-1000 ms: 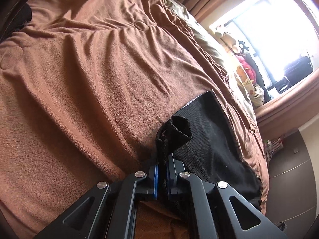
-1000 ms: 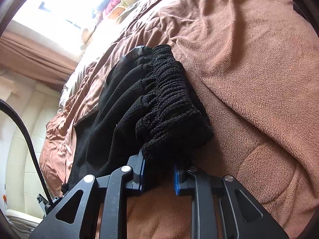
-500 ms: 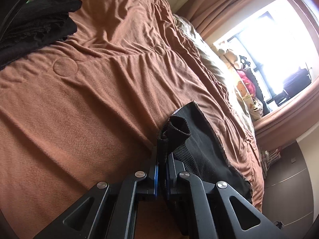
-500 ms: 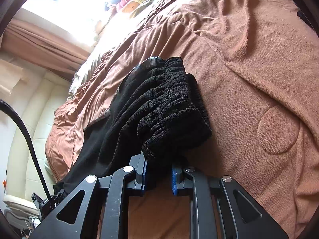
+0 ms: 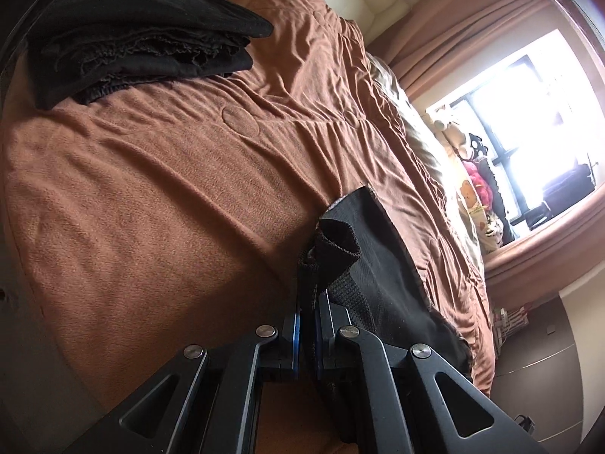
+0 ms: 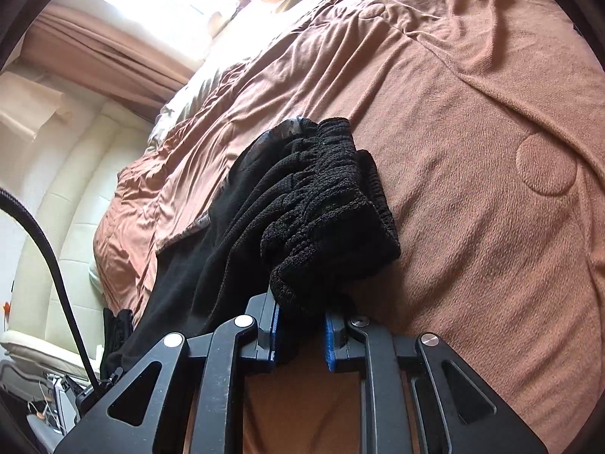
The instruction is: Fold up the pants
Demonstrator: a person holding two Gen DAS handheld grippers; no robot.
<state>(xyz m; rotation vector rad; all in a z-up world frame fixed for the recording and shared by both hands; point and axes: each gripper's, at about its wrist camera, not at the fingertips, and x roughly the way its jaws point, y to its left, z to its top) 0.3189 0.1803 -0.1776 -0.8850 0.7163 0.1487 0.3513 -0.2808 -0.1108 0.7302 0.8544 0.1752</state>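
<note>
The black pants hang from both grippers above a brown blanket. My left gripper is shut on a thin hem end of the pants, which folds over above the blue pads. My right gripper is shut on the bunched elastic waistband of the pants. The rest of the fabric drapes down and to the left in the right wrist view. The pants are lifted, with only their far edge near the blanket.
A stack of folded black garments lies at the blanket's far left corner. A cream padded headboard is beyond the bed. Curtains and a bright window with stuffed toys lie to the right. A black cable hangs at left.
Both grippers have risen and tilted with the pants, so more of the bed shows. The folded black stack has come into the left wrist view.
</note>
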